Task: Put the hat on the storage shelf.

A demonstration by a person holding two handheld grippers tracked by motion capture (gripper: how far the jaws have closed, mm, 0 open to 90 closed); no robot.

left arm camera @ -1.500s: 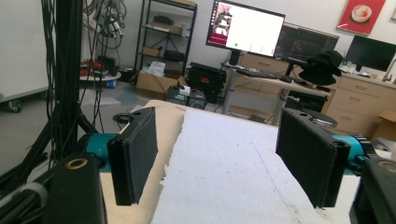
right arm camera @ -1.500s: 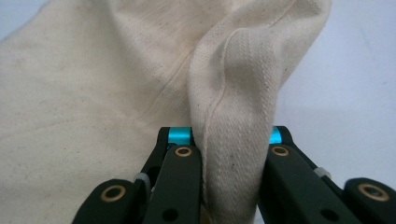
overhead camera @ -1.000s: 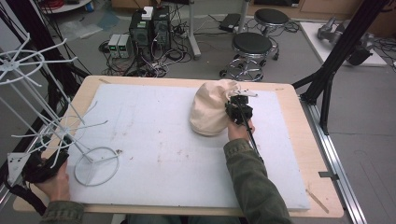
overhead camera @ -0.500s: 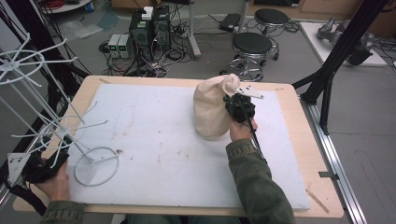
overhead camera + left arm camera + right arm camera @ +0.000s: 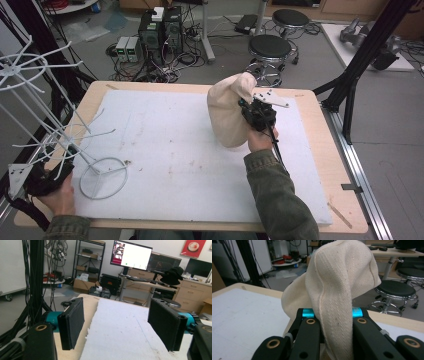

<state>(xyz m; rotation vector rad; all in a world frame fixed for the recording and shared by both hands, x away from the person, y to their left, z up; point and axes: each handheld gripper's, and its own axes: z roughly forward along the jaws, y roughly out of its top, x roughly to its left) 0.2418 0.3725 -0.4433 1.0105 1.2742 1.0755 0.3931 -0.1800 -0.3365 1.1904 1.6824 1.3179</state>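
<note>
Right claw (image 5: 252,111) clamped on cream cloth hat (image 5: 227,117), lifted off counter (image 5: 200,150) nr far right edge, left claw (image 5: 120,327) wide & empty by wire rack (image 5: 100,175) at near left corner; pickup done, hanging on rack prob left.

A grey floor (image 5: 390,165) lay beyond the wooden table (image 5: 320,130). Two black stools (image 5: 270,47) stood near tangled cables and computer boxes (image 5: 160,27). A lit monitor (image 5: 131,255) sat on a desk.
</note>
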